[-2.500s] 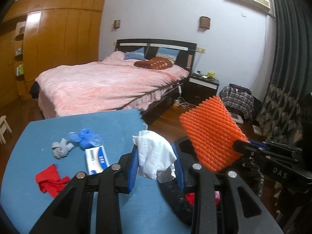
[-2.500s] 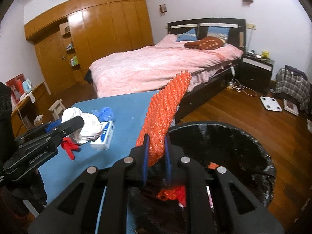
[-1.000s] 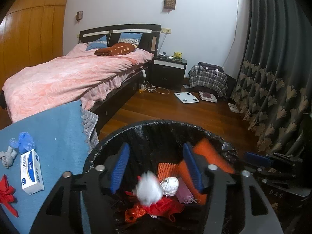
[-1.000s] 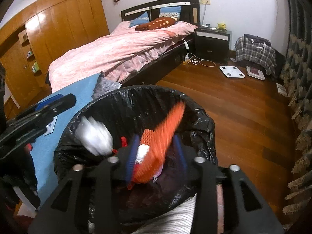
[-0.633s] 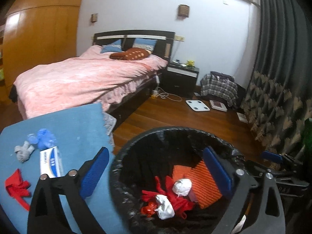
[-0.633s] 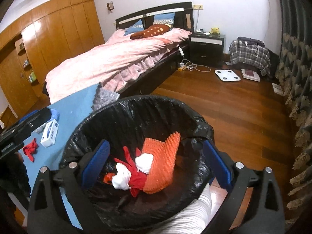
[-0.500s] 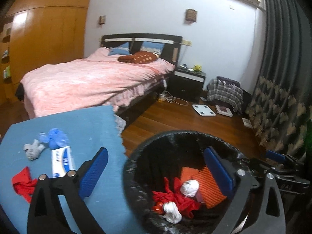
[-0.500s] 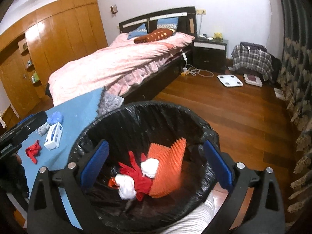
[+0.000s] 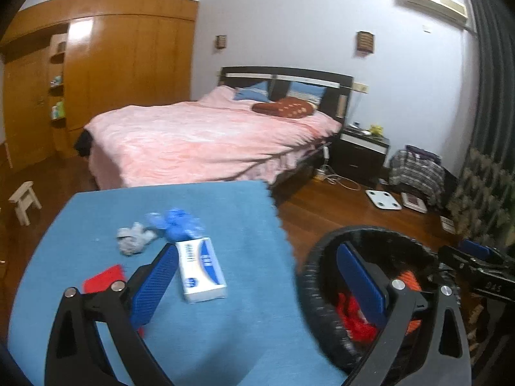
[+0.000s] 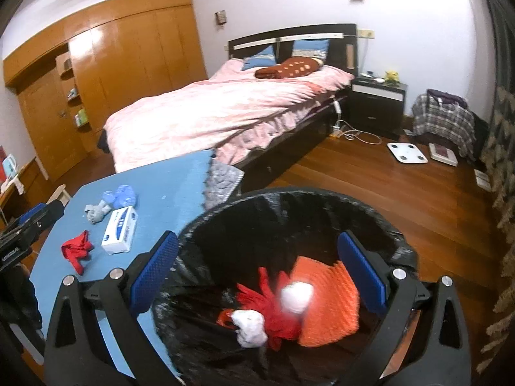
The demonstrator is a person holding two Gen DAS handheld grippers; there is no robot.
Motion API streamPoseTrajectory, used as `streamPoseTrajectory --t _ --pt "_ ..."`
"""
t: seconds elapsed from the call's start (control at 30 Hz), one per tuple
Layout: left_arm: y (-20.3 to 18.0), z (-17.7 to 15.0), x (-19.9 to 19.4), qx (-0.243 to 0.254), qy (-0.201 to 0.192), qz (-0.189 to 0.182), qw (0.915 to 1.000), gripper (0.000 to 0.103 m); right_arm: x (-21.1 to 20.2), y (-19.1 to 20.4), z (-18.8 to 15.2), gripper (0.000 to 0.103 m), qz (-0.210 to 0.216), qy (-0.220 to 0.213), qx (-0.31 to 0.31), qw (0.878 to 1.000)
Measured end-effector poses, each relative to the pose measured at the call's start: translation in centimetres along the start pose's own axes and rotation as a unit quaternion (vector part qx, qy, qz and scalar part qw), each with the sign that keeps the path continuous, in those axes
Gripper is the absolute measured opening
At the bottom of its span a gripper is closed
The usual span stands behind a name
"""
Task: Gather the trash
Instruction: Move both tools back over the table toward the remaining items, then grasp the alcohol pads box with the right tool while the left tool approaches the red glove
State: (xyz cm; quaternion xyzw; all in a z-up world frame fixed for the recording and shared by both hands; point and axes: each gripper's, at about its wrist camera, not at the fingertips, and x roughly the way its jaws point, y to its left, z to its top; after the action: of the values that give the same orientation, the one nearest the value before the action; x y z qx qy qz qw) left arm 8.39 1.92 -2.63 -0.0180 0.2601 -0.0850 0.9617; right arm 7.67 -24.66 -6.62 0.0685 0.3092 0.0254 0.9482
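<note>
My left gripper (image 9: 257,286) is open and empty, hanging over the blue table's (image 9: 251,337) right edge. Ahead of it lie a white-and-blue box (image 9: 201,268), blue gloves (image 9: 180,223), a grey wad (image 9: 133,241) and a red cloth (image 9: 103,281). My right gripper (image 10: 257,270) is open and empty above the black-bagged bin (image 10: 289,193). In the bin lie an orange foam net (image 10: 328,299), a red cloth (image 10: 273,308) and two white wads (image 10: 294,296). The right wrist view also shows the box (image 10: 119,230) and the left gripper (image 10: 32,222) at the far left.
The bin (image 9: 305,289) stands close against the table's right side. A pink bed (image 9: 209,141) lies beyond the table, a black nightstand (image 9: 360,157) beside it. A white scale (image 10: 407,152) sits on the wooden floor. A small stool (image 9: 24,199) stands at the left.
Both grippers opened over the bin; the white wad and the orange net fell in. The left gripper then swung left to the table. The right one rose slightly.
</note>
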Motion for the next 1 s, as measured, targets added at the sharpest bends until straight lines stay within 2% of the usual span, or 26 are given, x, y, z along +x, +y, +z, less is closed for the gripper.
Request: streamPoseTrajectory --t 0.57,1.0 --pt "10.9 -2.0 -0.7 -0.036 0.006 0.111 0.9932 0.097 5.9 12.5 1.6 0.097 0.080 0.009 -0.070 0.994" --pt "17.2 -4.5 1.2 -0.058 0.035 0.151 0.9862 0.097 12.0 19.7 -0.3 0.097 0.106 0.050 -0.104 0.988"
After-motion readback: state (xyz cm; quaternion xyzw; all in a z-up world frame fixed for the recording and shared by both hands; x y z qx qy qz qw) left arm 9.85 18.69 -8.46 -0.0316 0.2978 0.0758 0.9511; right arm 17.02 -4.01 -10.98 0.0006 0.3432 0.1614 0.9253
